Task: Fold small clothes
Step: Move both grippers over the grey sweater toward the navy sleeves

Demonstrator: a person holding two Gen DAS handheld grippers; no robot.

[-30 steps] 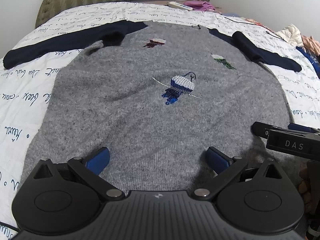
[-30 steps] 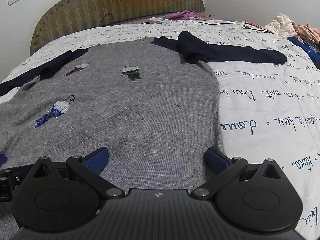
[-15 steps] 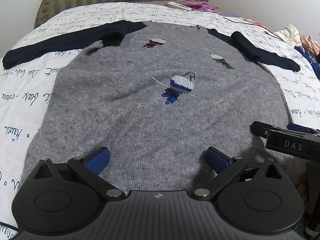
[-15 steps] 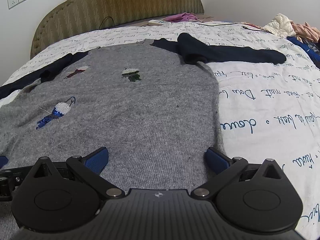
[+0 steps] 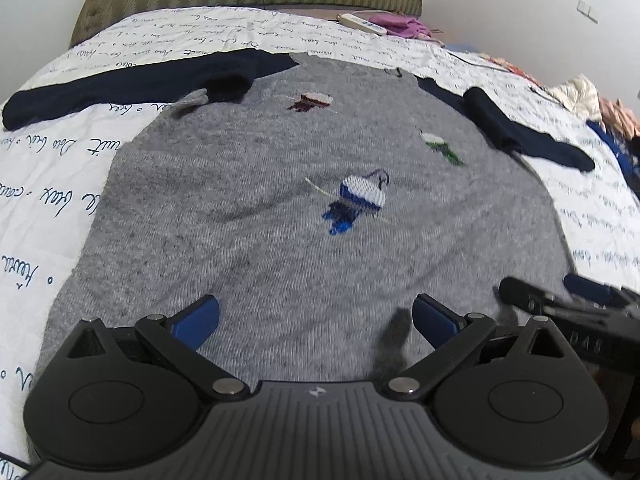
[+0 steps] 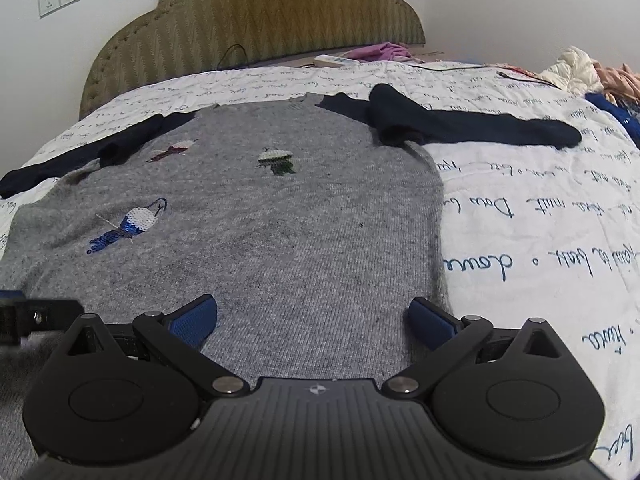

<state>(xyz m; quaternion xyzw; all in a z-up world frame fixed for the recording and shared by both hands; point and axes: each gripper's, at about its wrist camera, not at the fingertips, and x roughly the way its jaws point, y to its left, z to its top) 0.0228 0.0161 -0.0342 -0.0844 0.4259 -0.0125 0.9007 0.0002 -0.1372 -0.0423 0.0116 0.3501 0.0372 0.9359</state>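
The left hand-held gripper (image 5: 316,316) hangs low over the near hem of a gray sweater (image 5: 280,220), its blue fingers spread wide and holding nothing. The right hand-held gripper (image 6: 312,316) is spread the same way over the hem's right corner, also empty. The sweater lies flat, front up, on a bed (image 6: 540,240) covered in a white sheet with handwriting print. Its dark navy sleeves (image 6: 460,124) stretch outward toward the headboard (image 6: 260,20). Loose clothes (image 6: 592,72) are piled at the far right edge of the bed.

The likely trouble is a bad pinch. The knit is thick and soft, so spread fingers closing on it could catch only the top layer, or the sheet as well, and drag the sweater crooked. The sleeves are bunched near the shoulders and could fold unevenly.

Compared with a second ago, both grippers sit a little farther back and the left view has tilted slightly; the sweater has not shifted.
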